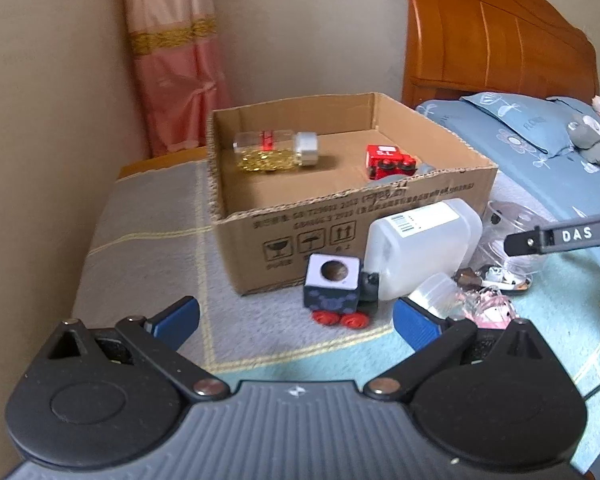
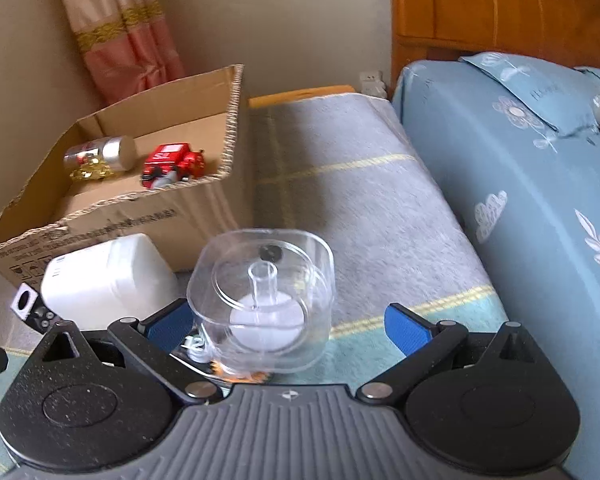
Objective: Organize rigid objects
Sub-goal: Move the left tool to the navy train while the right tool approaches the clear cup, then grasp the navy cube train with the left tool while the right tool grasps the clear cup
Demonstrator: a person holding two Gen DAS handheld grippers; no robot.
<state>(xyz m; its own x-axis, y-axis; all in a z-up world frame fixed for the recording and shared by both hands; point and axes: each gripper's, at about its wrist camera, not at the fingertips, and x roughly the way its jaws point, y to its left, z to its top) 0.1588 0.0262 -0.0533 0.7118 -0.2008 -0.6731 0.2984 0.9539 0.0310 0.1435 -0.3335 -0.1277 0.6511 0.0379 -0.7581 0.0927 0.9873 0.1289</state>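
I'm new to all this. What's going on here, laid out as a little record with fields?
Setting: blanket beside a bed
Container: cardboard box, open top
Inside box: glitter jar on its side; red toy car
Outside box: white plastic bottle on its side; toy train; clear plastic case
Left gripper: jaws open, empty, facing the toy train
Right gripper: jaws open around the clear plastic case

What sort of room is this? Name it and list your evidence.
Most likely a bedroom in a home. A wooden headboard stands behind a bed with blue floral bedding, and a pink curtain hangs in the corner. The cardboard box sits beside the bed.
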